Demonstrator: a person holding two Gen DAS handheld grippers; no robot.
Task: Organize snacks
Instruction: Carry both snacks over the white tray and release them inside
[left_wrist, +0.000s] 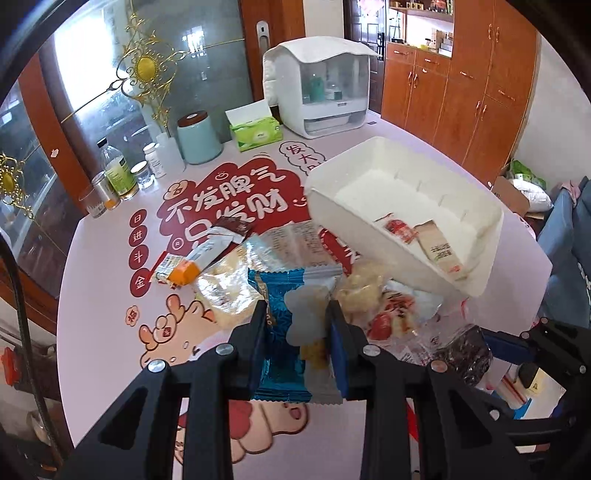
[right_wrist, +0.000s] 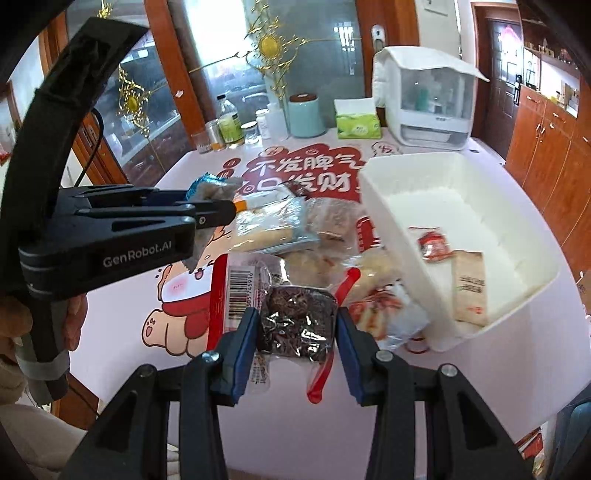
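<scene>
Through the left wrist camera, my left gripper (left_wrist: 297, 325) is clamped on a blue-and-silver foil snack packet (left_wrist: 284, 332) lifted above the pink printed bench (left_wrist: 107, 295), near the tilted white plastic bin (left_wrist: 406, 206). Through the right wrist camera, my right gripper (right_wrist: 297, 332) is clamped on a dark crinkled foil snack pouch (right_wrist: 299, 321) just beside the bin.

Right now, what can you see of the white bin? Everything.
The white bin is a rectangular open-top tub, matte plastic by its look, with thick walls and low ribs along one inner side. It sits tilted, its near-left edge propped on the snack pile, the rest on the pink table. Inside lie only two packets: a small red sachet and a tan one, against the lower wall. Neither claw touches it.
</scene>
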